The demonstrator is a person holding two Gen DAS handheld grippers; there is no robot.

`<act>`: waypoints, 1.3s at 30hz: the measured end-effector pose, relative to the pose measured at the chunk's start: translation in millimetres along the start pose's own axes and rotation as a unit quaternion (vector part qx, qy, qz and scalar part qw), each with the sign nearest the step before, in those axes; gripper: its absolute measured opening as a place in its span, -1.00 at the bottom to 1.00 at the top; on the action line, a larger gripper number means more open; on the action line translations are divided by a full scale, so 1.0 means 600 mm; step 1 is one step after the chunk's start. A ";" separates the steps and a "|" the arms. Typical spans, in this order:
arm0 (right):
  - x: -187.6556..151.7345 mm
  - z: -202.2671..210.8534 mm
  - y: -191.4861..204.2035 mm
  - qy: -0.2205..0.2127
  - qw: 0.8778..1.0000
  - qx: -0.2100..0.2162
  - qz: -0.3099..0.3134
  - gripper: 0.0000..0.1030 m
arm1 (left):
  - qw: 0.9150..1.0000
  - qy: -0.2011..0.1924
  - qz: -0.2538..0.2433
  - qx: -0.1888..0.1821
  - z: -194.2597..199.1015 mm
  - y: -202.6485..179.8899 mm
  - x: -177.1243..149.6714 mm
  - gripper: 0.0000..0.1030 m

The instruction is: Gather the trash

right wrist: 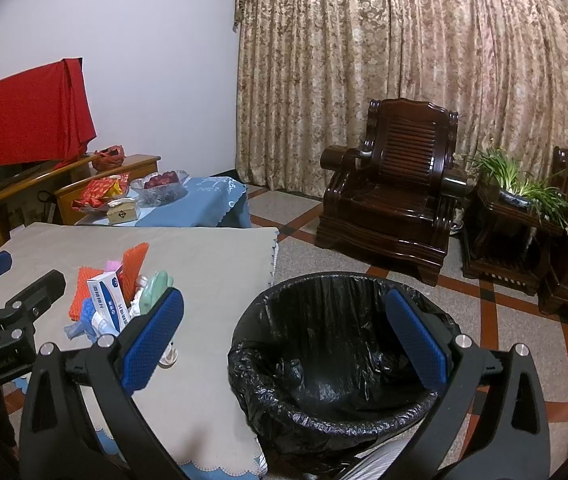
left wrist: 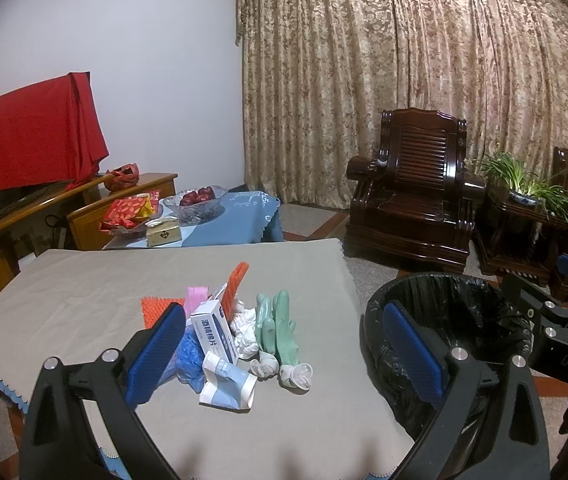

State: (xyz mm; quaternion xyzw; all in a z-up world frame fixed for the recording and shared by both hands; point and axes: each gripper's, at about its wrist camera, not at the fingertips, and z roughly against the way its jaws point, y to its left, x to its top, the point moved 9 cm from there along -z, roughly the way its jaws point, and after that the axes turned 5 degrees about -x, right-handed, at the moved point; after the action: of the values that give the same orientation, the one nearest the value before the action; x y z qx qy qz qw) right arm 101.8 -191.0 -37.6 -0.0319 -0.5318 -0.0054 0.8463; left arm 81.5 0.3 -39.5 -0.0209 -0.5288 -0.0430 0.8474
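Note:
A pile of trash lies on the grey tablecloth [left wrist: 84, 292]: a white and blue box [left wrist: 215, 330], green rubber gloves [left wrist: 278, 326], orange mesh [left wrist: 234, 286], a blue crumpled piece [left wrist: 188, 354], white tissue [left wrist: 246, 326] and a flat white tube [left wrist: 228, 384]. The pile also shows in the right wrist view [right wrist: 112, 300]. My left gripper [left wrist: 284, 352] is open and empty, above the table's near side. My right gripper [right wrist: 284, 344] is open and empty, over the black-lined trash bin [right wrist: 324, 412], which stands right of the table [left wrist: 444, 312].
A blue-covered side table [left wrist: 228, 220] with a fruit bowl, tissue box and red packets stands behind. Dark wooden armchairs [left wrist: 412, 192] and a potted plant [left wrist: 524, 184] stand at the right by the curtain. A wooden cabinet with red cloth [left wrist: 24, 140] is at the left.

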 end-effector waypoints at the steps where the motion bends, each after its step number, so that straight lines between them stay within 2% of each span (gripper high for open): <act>1: 0.000 0.000 0.000 0.000 1.000 0.000 0.000 0.91 | 1.000 0.000 0.000 0.000 0.000 0.000 0.000 0.88; 39: -0.019 -0.011 0.002 0.006 1.000 -0.001 -0.004 0.91 | 1.000 0.001 0.000 0.001 0.000 0.000 0.000 0.88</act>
State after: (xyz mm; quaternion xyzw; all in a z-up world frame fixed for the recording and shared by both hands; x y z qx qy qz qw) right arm 102.6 -190.3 -50.8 -0.0305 -0.5268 -0.0091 0.8494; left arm 81.6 0.2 -39.6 -0.0201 -0.5283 -0.0429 0.8477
